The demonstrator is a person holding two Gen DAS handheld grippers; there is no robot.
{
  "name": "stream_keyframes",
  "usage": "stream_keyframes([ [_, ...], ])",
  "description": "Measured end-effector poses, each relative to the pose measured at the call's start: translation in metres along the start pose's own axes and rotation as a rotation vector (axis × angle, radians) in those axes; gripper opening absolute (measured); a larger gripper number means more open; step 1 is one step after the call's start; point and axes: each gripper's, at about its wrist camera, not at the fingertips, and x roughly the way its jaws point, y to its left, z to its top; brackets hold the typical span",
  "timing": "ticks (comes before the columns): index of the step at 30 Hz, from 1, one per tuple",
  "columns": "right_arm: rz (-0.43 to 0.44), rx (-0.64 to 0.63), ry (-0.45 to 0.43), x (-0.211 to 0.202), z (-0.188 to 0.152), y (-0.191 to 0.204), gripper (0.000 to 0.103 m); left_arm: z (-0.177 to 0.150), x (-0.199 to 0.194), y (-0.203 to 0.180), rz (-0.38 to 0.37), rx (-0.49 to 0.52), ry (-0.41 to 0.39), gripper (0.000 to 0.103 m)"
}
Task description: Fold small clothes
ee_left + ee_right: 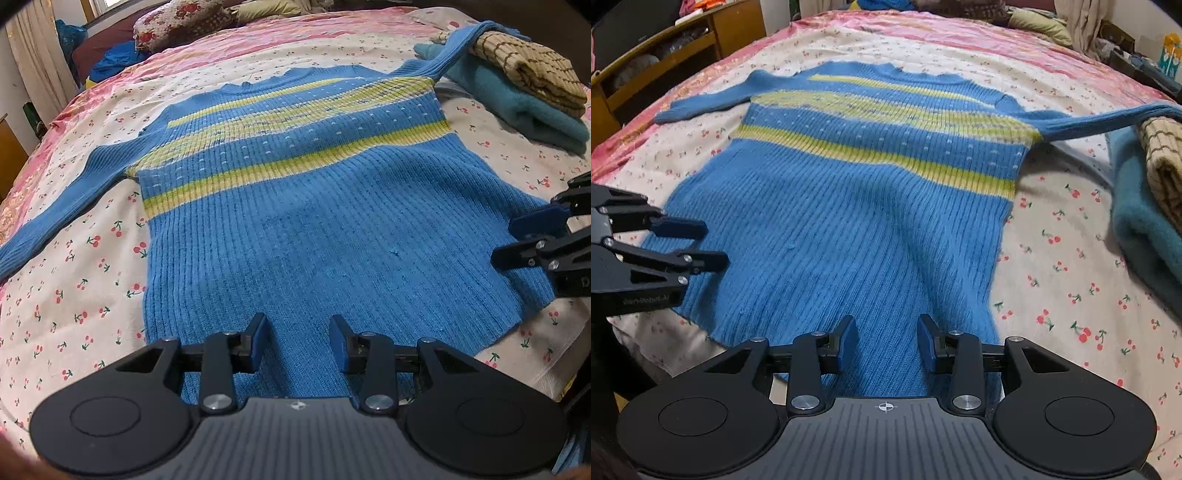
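Both grippers' fingers [298, 341] [887, 341] hover parted above the flat ribbed blue sweater [314, 229].

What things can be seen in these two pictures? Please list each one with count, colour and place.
sweater: one, blue with yellow-green stripes, spread flat on the bed, one sleeve lying over the folded clothes
bedspread: one, white with small cherries and a pink part further back, covering the bed
folded clothes: two, a teal one below and a beige checked one on top, stacked beside the sweater
pillow: one, white with red flowers, at the far end of the bed
wooden desk: one, brown, beside the bed
left gripper: one, black with blue pads, over the hem, jaws open, nothing held
right gripper: one, black with blue pads, over the hem, jaws open, nothing held
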Motion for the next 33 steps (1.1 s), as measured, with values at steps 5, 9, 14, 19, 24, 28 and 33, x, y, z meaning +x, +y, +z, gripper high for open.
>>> stream_keyframes([
  [5,-0.006,0.01,-0.022,-0.005,0.006,-0.005,0.036,0.005,0.0,-0.003,0.001,0.004,-0.007,0.043],
  [9,-0.009,0.018,-0.04,-0.009,0.011,-0.009,0.037,0.011,0.0,-0.006,-0.001,0.01,-0.014,0.043],
  [14,-0.022,0.031,-0.089,-0.018,0.023,-0.023,0.038,0.027,0.002,-0.012,-0.002,0.022,-0.025,0.043],
  [19,-0.062,0.098,-0.18,-0.036,0.048,-0.059,0.039,0.057,0.007,-0.02,-0.015,0.032,-0.052,0.043],
  [24,-0.116,0.215,-0.261,-0.058,0.072,-0.111,0.04,0.096,0.011,-0.038,-0.053,0.054,-0.103,0.043],
  [28,-0.17,0.33,-0.327,-0.076,0.086,-0.159,0.044,0.124,0.013,-0.054,-0.087,0.074,-0.139,0.044],
  [33,-0.182,0.511,-0.362,-0.08,0.098,-0.219,0.048,0.151,0.022,-0.073,-0.125,0.087,-0.162,0.044],
])
